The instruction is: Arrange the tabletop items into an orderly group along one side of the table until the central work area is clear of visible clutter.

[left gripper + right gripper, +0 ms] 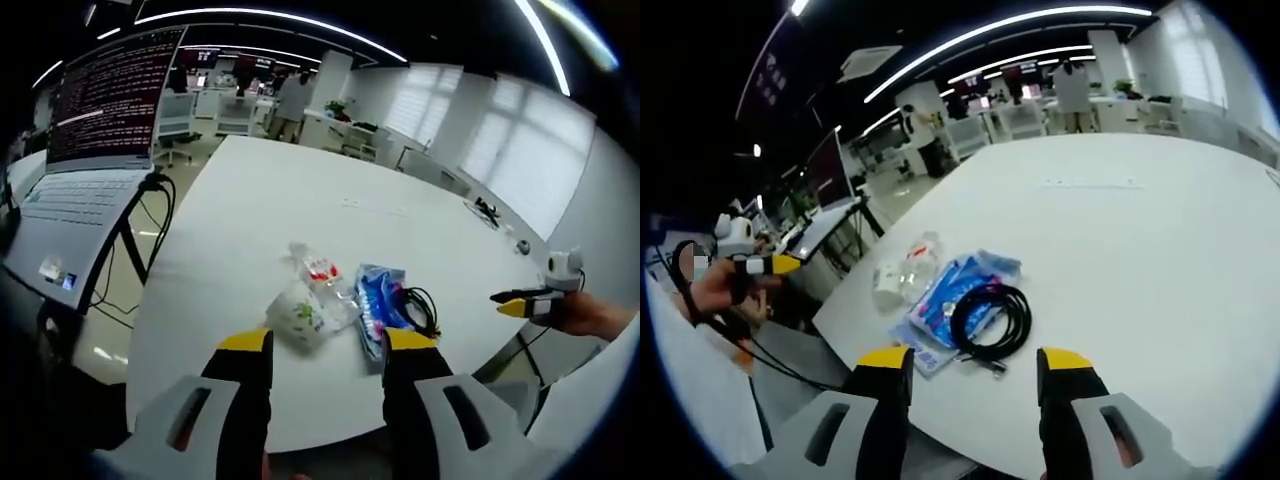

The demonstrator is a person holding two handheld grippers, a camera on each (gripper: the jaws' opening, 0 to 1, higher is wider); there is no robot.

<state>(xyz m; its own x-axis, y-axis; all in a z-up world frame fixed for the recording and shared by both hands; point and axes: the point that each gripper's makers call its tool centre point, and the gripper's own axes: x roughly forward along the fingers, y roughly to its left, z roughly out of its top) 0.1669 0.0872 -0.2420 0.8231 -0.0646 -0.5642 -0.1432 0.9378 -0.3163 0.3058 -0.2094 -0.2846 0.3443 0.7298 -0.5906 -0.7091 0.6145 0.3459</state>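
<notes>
A small cluster lies near the white table's (pixel 300 200) near edge: a clear packet with a red label (pixel 318 268), a white crumpled packet (pixel 300 315), a blue packet (pixel 375 295) and a coiled black cable (pixel 420 308) resting on the blue packet. My left gripper (pixel 328 345) hovers open just short of the cluster, with nothing between its fingers. In the right gripper view the cable (pixel 990 315) and the blue packet (pixel 945 300) lie straight ahead of my open right gripper (pixel 976 362). The clear packet (pixel 922 255) and white packet (pixel 886 283) sit beyond them.
An open laptop (pixel 100 110) stands on a stand off the table's left, with cables hanging beneath it. Small dark objects (pixel 490 210) lie near the table's far right edge. A person's hand (pixel 590 315) holds the right gripper (pixel 525 300) beyond the table's edge. Desks and people stand far behind.
</notes>
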